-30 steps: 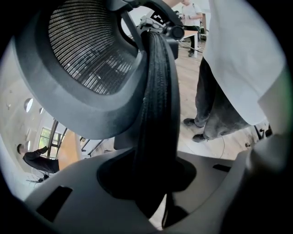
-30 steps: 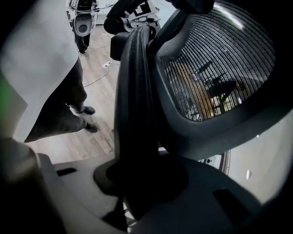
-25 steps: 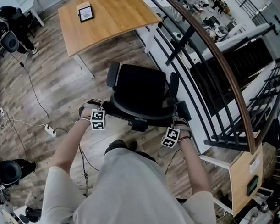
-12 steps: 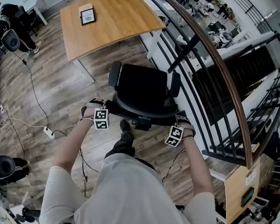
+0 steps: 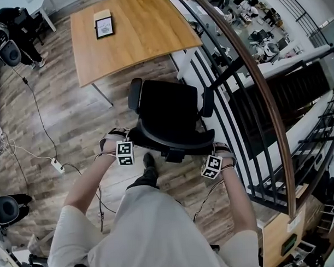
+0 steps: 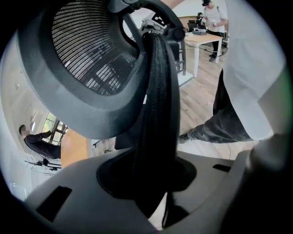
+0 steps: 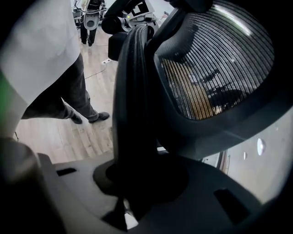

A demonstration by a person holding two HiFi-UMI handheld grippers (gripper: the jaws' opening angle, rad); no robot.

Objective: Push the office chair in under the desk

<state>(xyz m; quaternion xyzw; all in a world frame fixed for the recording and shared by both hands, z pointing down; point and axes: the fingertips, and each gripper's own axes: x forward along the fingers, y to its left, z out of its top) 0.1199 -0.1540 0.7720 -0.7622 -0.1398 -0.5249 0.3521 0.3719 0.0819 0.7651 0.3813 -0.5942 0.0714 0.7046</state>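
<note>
**Right behind the chair, both grippers clamped on its back**

Just ahead of both grippers is the black office chair, seat pointing away from them toward the desk. The left gripper has its jaws squeezed onto the left edge of the chair back, and you can see that dark padded edge running straight up out of the jaws. Same deal with the right gripper, which is clenched on the right edge.

The desk sits farther ahead, past the chair. The chair is not under it, and a strip of wood floor shows between the two.

Only the head view gives you that layout, plus a tablet on the desk, a railing close off to the right of the right gripper, and a power strip out to the left of the left gripper.

Only the gripper views show the grip itself. They also show the mesh panel looming above the jaws, and the person's trouser leg behind the chair.
</note>
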